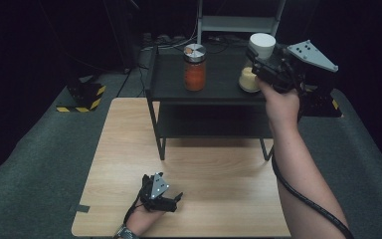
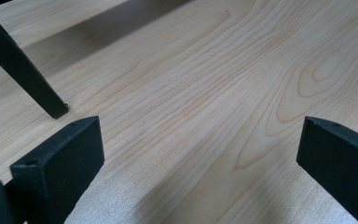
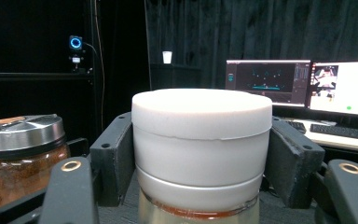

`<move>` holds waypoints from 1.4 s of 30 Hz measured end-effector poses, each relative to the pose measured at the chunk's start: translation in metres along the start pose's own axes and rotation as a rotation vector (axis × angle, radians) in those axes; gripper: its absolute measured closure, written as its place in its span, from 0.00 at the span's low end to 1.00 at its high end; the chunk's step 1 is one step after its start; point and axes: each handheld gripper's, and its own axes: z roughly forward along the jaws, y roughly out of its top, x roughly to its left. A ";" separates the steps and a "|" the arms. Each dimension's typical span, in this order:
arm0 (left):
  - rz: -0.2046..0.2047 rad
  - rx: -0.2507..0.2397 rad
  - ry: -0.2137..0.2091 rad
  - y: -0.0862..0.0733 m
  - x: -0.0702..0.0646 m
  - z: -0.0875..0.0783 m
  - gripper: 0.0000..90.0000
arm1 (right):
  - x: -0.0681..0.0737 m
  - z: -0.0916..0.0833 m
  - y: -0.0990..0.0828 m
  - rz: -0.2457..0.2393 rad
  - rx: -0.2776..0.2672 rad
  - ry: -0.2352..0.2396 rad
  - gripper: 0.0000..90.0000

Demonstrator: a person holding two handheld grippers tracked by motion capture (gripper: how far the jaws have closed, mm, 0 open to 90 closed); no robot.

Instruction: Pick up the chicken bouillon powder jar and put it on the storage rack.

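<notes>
White lid (image 3: 200, 114) of the pale jar (image 1: 250, 78) sits clamped between my right gripper's (image 1: 258, 56) jaws, the jar standing on the black shelf (image 1: 214, 92) right of the orange spice jar (image 1: 195, 67). My left gripper (image 1: 171, 199) rests wide apart on the wooden table (image 1: 219, 199), holding nothing.

Two jars on the black stand: one white-lidded jar (image 1: 252, 69); one metal-lidded jar (image 1: 195, 67); two monitors (image 3: 303, 86) behind.

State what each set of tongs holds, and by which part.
Right tongs clamp the white lid of the glass jar by its sides. Left tongs stand open, holding nothing.
</notes>
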 end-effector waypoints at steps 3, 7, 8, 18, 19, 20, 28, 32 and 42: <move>0.002 0.001 0.000 0.000 0.000 0.000 0.01 | 0.001 0.000 0.003 0.001 0.011 -0.002 0.36; 0.004 0.003 0.001 0.001 0.000 0.000 0.01 | 0.002 0.000 0.006 0.003 0.021 -0.007 0.33; 0.005 0.003 0.002 0.001 -0.001 0.000 0.01 | 0.003 0.000 0.007 0.006 0.021 -0.011 0.32; 0.009 0.001 -0.005 0.000 0.000 0.000 0.01 | 0.012 -0.002 0.016 -0.016 0.055 -0.045 0.14; 0.010 0.000 -0.004 0.000 0.000 0.000 0.01 | 0.012 -0.002 0.016 -0.014 0.056 -0.049 0.13; 0.009 0.000 -0.004 0.000 0.000 0.000 0.01 | 0.011 -0.003 0.016 -0.011 0.056 -0.052 0.11; 0.014 0.003 0.000 0.001 -0.001 0.000 0.01 | 0.010 -0.006 0.015 -0.008 0.054 -0.052 0.02; 0.011 0.003 -0.002 0.001 -0.001 0.000 0.01 | 0.011 -0.008 0.016 -0.013 0.057 -0.041 0.00; 0.010 0.001 -0.002 0.000 -0.001 0.000 0.01 | 0.013 -0.016 0.014 -0.031 0.066 -0.028 0.00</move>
